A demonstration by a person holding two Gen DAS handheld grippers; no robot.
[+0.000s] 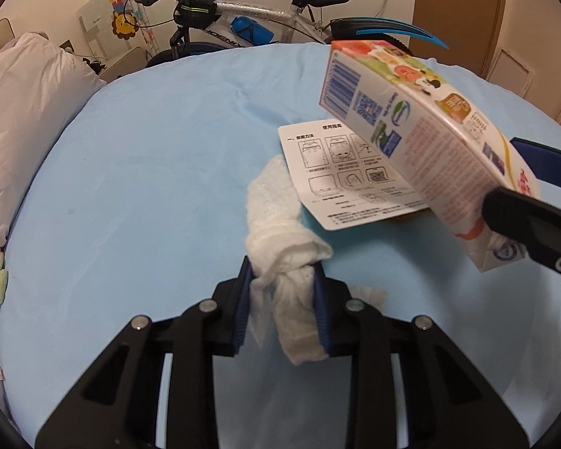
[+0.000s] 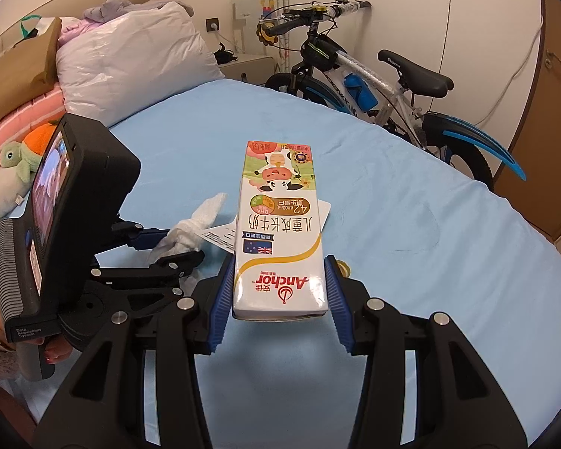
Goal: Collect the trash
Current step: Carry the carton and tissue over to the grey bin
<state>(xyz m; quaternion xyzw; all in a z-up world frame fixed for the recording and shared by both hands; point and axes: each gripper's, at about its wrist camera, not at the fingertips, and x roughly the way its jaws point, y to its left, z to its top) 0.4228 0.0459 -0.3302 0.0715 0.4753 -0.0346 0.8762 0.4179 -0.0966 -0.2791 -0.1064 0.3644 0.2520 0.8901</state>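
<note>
A light blue bed (image 2: pixel 411 247) is filling a bedroom, a white bicycle (image 2: pixel 370 82) leaning behind it, while the left claw (image 1: pixel 282 280) is pinching a crumpled white tissue (image 1: pixel 280 224) and the right claw (image 2: pixel 278 284) is clamping a milk carton (image 2: pixel 276 232) above a leaflet (image 1: pixel 336 172).

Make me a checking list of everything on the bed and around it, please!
Surface: blue bed sheet, a bit wrinkled.
Job's things: milk carton held above the bed; white tissue; instruction leaflet lying flat.
Clutter: pillow, plush toy, paper bag.
Grippers: left gripper pinching the tissue; right gripper clamping the carton.
Cables: cord down the wall.
Surroundings: bicycle, wooden door.
</note>
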